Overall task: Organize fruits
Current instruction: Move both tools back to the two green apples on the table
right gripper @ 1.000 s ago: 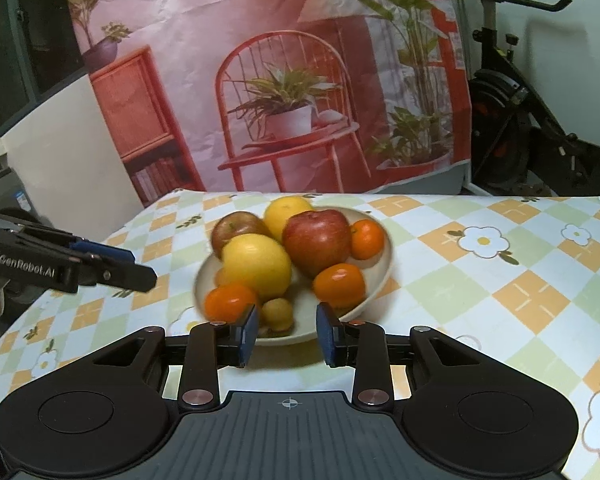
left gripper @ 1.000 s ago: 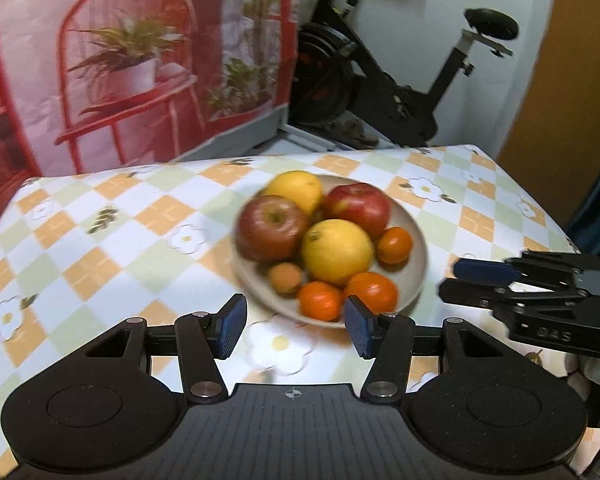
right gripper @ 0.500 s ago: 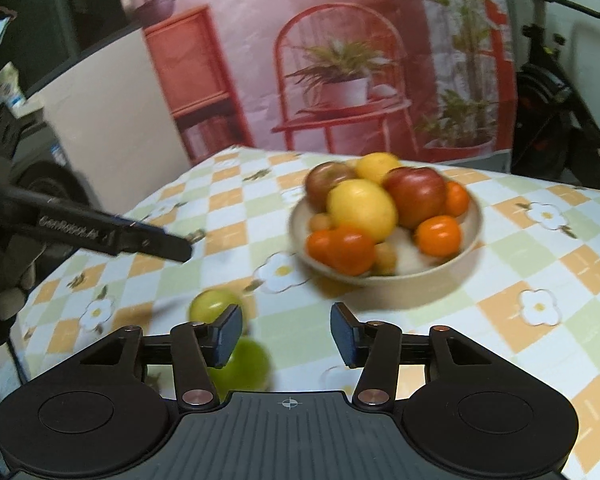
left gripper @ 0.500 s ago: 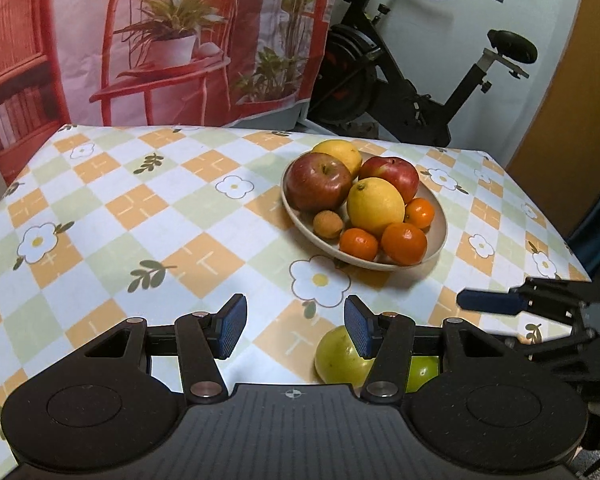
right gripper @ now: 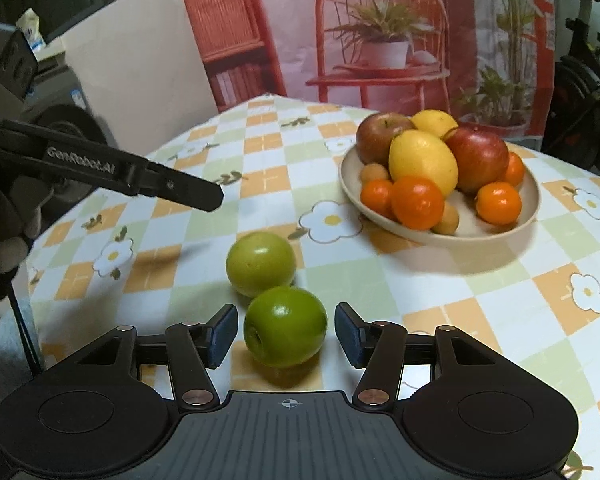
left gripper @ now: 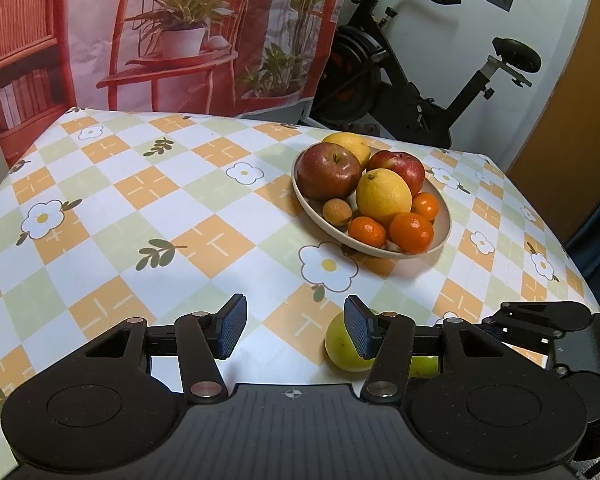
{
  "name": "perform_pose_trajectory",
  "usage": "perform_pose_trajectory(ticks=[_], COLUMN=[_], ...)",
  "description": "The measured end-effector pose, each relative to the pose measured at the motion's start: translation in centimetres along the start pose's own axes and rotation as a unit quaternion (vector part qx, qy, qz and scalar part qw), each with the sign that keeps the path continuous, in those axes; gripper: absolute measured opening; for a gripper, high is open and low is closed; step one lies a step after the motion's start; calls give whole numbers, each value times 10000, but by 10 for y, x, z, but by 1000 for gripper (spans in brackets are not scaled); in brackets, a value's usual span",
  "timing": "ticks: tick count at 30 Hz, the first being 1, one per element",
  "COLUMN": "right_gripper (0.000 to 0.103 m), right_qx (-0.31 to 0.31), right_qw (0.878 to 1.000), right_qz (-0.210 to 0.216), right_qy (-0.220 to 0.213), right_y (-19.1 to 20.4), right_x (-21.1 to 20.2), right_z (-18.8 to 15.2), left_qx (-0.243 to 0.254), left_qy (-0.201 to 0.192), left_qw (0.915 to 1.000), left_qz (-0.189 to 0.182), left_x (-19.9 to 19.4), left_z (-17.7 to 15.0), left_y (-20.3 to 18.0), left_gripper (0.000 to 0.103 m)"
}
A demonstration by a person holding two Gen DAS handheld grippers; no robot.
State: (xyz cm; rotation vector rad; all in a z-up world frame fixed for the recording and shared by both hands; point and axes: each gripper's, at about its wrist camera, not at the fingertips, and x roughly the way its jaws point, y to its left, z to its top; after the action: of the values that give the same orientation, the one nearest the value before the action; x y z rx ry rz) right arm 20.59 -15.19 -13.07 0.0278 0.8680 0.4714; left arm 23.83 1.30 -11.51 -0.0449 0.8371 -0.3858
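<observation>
A beige bowl (left gripper: 442, 232) (right gripper: 460, 236) on the checked tablecloth holds two red apples, two lemons, several small oranges and small brown fruits. Two green fruits lie on the cloth in front of it. The darker green apple (right gripper: 285, 326) sits between the fingers of my right gripper (right gripper: 285, 334), whose jaws are opening; the pads stand clear of it. The paler green fruit (right gripper: 260, 263) (left gripper: 342, 346) lies just beyond, half hidden behind my left gripper's right finger in the left wrist view. My left gripper (left gripper: 296, 330) is open over bare cloth.
The table (left gripper: 140, 208) ends close on the right and near sides. An exercise bike (left gripper: 412, 92) stands behind it, beside a printed backdrop (left gripper: 180, 40). A finger of the left gripper (right gripper: 172, 186) reaches in from the left of the right wrist view.
Both grippers have pulled back from the bowl toward the near part of the table, and the two green fruits have come into view. The right jaws have widened around the darker apple.
</observation>
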Motion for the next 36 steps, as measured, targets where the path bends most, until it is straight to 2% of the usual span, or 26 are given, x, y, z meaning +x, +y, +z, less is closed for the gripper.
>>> perform_pose_trajectory(ticks=[6,13,25,30,36], right_gripper=[44,44,44,44,44], right_qx=[18,29,347,496,619], right_qw=[10000,9999,9987,9974,9962], right_qz=[65,98,-204,-326,-387], right_qy=[60,-20,-306,-401,-485], right_y=[-3,-5,-31,-43,-52], right_x=[2,0,-20,-26,-31], right_z=[-5,-7,-14,-17,-20], left_qx=[10,50,211,296,392], left_qy=[47,99,237,330,516], left_qw=[10000,9997,9988,9984,9973], left_qz=[-72,-194,-378,-361,-338], left_x=[4,10,25,33,43], left_z=[-2,-5,-6,-9,-12], left_y=[-1,-7,-23,-27,-28], left_gripper=[56,57,58,63,63])
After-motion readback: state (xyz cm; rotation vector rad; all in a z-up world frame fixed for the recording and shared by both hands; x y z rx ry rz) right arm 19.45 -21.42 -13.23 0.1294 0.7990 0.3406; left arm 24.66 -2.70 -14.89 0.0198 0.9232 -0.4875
